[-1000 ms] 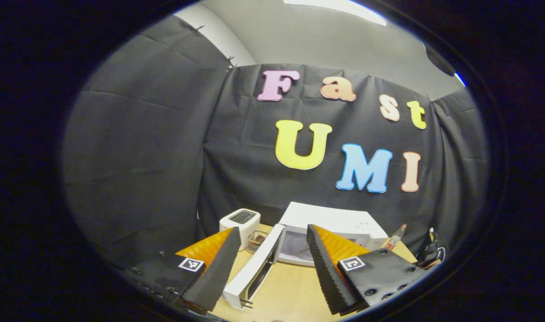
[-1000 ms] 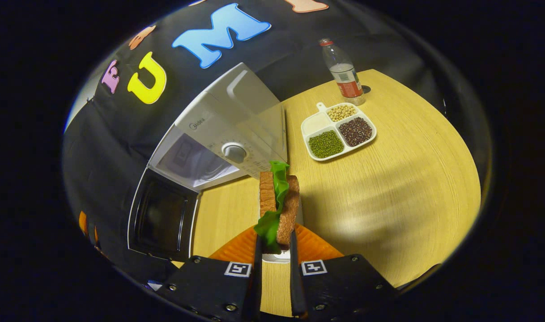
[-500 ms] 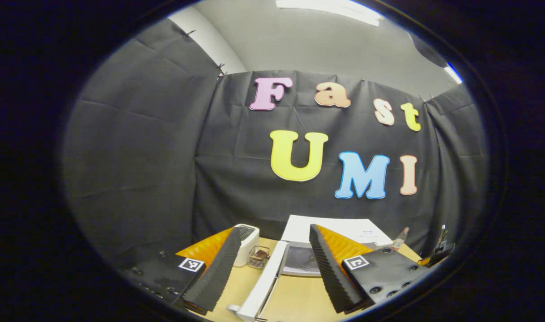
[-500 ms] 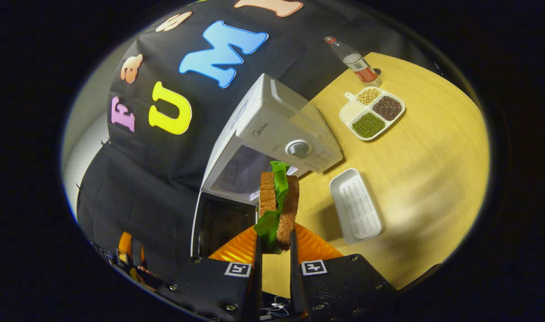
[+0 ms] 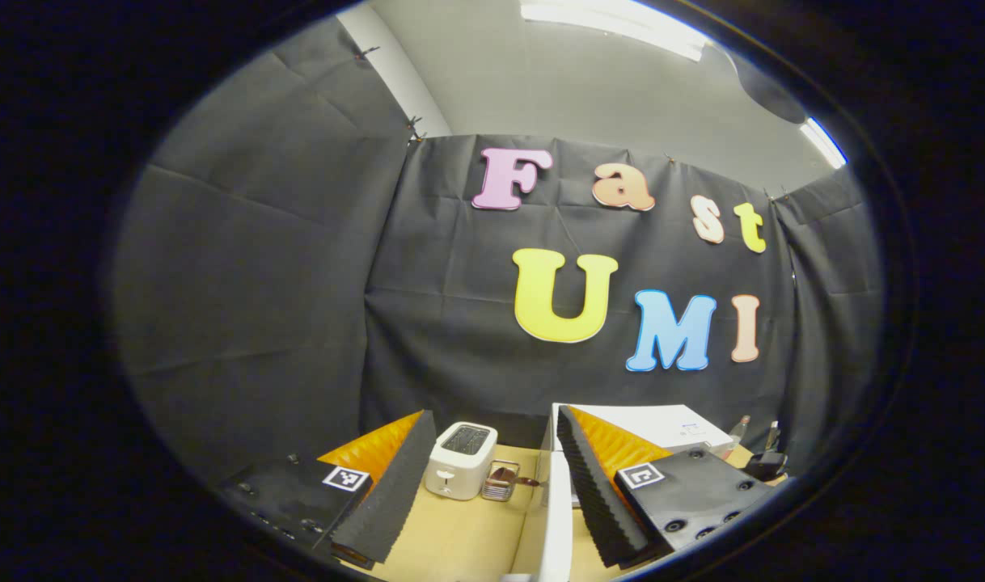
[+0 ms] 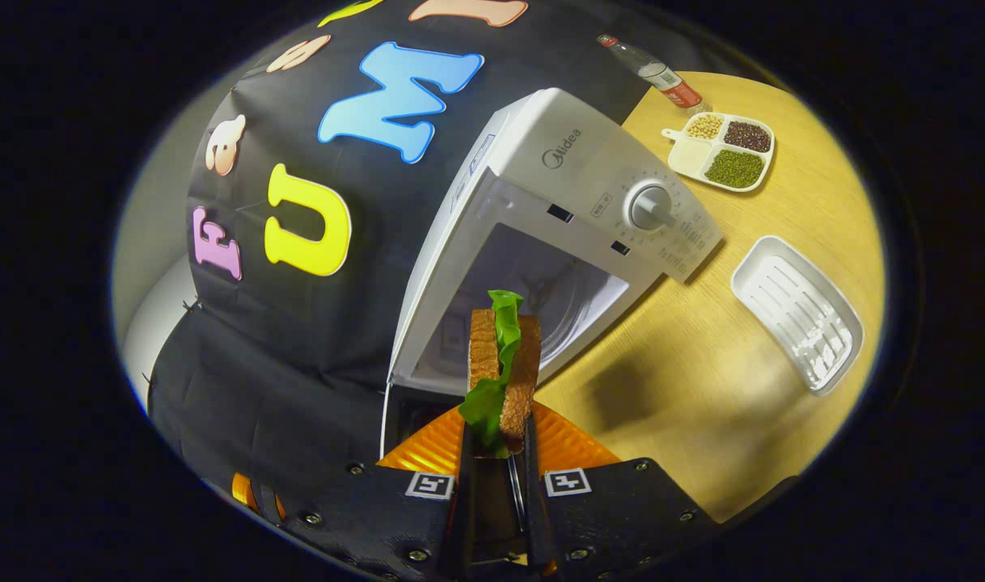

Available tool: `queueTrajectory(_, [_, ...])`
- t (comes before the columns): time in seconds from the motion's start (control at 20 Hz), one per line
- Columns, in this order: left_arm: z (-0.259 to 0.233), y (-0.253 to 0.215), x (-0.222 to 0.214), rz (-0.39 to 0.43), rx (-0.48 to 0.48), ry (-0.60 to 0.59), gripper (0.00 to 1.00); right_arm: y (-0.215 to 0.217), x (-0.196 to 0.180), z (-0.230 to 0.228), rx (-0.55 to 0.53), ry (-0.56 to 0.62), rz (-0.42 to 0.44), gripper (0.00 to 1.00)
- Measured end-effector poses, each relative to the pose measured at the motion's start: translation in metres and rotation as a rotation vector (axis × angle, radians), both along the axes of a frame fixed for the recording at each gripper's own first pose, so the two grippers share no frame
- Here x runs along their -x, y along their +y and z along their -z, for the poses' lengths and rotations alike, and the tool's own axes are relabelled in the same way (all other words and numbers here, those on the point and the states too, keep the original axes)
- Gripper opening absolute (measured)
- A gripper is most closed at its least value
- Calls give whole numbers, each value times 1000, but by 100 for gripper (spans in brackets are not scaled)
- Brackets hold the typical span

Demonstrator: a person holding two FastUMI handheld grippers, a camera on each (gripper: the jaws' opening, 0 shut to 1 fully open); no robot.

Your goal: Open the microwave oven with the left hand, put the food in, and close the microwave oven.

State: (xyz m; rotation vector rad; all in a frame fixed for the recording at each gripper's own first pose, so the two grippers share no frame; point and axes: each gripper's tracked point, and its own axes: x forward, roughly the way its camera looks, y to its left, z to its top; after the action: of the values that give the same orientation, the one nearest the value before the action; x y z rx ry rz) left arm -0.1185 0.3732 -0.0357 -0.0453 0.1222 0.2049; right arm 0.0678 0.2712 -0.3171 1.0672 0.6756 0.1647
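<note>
Wooden table (image 6: 703,356), black-draped booth, grey ceiling (image 5: 589,89)

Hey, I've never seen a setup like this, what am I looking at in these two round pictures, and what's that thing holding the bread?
No robot here: a person holds a two-finger gripper in each hand, and a fisheye camera rides on each, looking along its fingers.

The right gripper view looks past the right gripper, whose fingers pinch a sandwich of brown bread and lettuce. It is held in front of the open white microwave. On the wooden table lie an empty white tray, a divided dish of beans and a bottle.

The left gripper view looks past the left gripper, open and holding nothing. Between its fingers the microwave door shows edge-on; farther back sit a white toaster and a small glass container.
</note>
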Motion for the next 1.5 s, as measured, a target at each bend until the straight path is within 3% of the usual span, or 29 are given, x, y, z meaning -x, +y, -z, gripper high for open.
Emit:
queueTrajectory(0.4, [15,51,4,-43,36,33,96,31,-96,55,-52,20,313,26])
queueTrajectory(0.6, [20,64,6,-54,30,55,96,36,-135,75,-95,35,432,27])
queueTrajectory(0.8, [31,73,8,-61,17,83,96,34,-149,95,-89,49,504,27])
queueTrajectory(1.05, [37,72,-7,-29,35,84,96,38,-151,120,-4,137,478,31])
queueTrajectory(1.1, [37,70,-11,-21,40,78,96,38,-146,123,11,165,467,43])
queueTrajectory(1.2, [38,64,-16,-1,41,73,96,37,-137,115,42,182,424,54])
queueTrajectory(1.25, [42,62,-21,7,36,75,96,37,-132,111,84,178,392,59])
queueTrajectory(1.3, [43,59,-23,15,31,75,96,35,-127,104,141,157,354,74])
queueTrajectory(1.35, [44,54,-27,25,30,73,96,33,-120,96,200,131,319,80])
queueTrajectory(1.5, [45,37,-34,57,37,63,96,27,-96,71,374,58,229,80])
